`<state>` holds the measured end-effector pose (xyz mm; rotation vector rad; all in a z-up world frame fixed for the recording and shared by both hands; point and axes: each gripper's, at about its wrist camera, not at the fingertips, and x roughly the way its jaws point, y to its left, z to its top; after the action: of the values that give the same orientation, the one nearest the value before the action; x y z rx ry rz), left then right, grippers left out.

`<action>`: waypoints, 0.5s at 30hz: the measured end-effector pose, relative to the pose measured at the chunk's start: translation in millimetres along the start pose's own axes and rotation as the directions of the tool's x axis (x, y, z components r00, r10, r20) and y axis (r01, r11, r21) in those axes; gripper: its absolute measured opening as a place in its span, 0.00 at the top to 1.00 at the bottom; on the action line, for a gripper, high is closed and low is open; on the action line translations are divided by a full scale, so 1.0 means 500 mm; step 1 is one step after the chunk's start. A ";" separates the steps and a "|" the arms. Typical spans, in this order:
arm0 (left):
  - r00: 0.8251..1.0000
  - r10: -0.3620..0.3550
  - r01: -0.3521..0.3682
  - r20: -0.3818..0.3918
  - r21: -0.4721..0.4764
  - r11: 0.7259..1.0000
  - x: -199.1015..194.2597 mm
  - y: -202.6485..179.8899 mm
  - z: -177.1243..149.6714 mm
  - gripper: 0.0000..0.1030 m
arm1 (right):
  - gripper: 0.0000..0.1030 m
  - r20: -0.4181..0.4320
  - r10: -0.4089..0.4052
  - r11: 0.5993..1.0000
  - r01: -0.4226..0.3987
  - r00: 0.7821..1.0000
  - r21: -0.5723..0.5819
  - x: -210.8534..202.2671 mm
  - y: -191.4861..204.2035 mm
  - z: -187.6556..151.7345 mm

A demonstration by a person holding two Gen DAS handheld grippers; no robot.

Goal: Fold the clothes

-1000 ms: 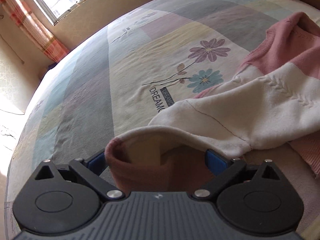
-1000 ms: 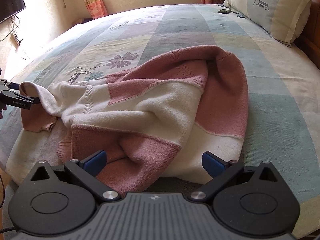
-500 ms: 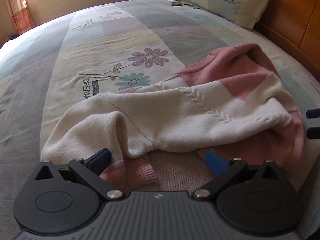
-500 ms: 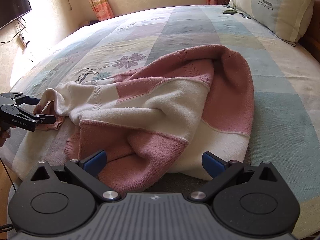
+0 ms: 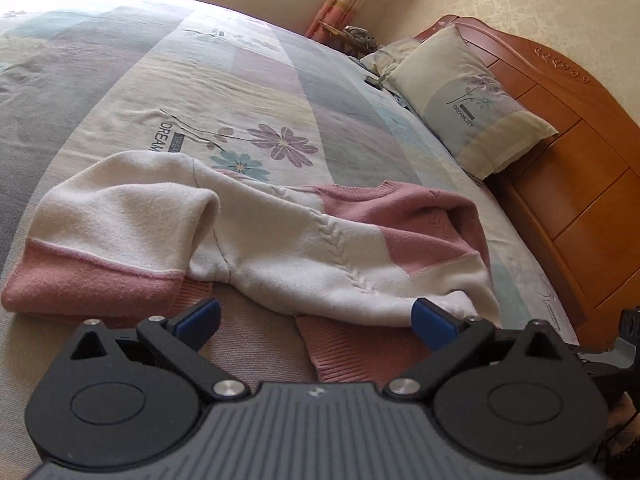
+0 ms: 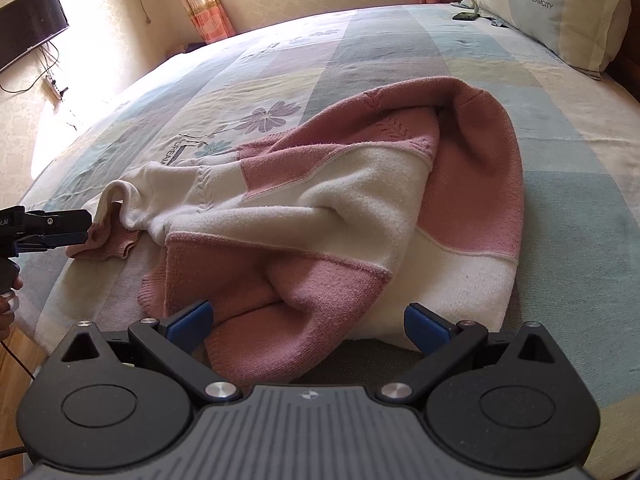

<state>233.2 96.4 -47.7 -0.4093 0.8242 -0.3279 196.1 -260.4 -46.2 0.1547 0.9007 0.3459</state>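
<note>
A pink and white knit sweater (image 5: 320, 256) lies crumpled on the bed (image 5: 120, 80). Its white sleeve (image 5: 120, 216) with a pink cuff (image 5: 92, 284) rests flat at the left. My left gripper (image 5: 316, 316) is open just in front of the sweater, over its ribbed hem, holding nothing. In the right wrist view the sweater (image 6: 360, 200) is bunched, pink hem nearest. My right gripper (image 6: 308, 320) is open, with the hem's folded edge lying between its fingers, not pinched. The left gripper (image 6: 88, 228) shows at the far left beside the cuff (image 6: 108, 246).
A pillow (image 6: 560, 4) and a small dark device (image 6: 464, 16) lie at the head of the bed, against a wooden headboard (image 5: 580, 184). A wall television (image 6: 28, 28) hangs on the left. A hand (image 6: 6, 300) holds the left gripper near the bed edge.
The cuff that sat between my left fingers a second ago now lies on the bed. The left gripper has drawn back and swung right towards the headboard. The right gripper barely moved.
</note>
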 end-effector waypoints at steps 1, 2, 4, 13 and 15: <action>1.000 -0.005 0.005 -0.004 -0.010 1.000 0.017 0.003 0.002 0.02 | 0.00 -0.001 0.003 1.000 -0.003 1.000 0.004 0.002 0.001 0.001; 1.000 -0.014 0.013 -0.011 -0.047 0.999 0.039 0.015 0.004 0.02 | 0.00 0.000 0.006 1.000 -0.006 1.000 0.006 0.003 0.002 0.002; 0.999 -0.033 0.031 -0.018 -0.127 0.991 0.079 0.042 0.005 0.02 | 0.00 0.011 0.012 1.000 -0.012 1.000 0.003 -0.002 0.006 0.002; 0.996 -0.065 0.080 0.066 -0.257 0.963 0.157 0.104 0.030 0.02 | 0.00 0.024 -0.017 0.999 0.017 1.000 0.031 -0.020 -0.028 -0.002; 0.994 -0.063 0.084 0.087 -0.268 0.960 0.169 0.112 0.041 0.02 | 0.00 0.022 -0.013 0.999 0.012 1.000 0.049 -0.012 -0.035 -0.002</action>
<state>309.6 113.1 -115.4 -0.7071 0.7814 -0.2665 196.0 -278.9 -47.3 0.1979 0.8884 0.3105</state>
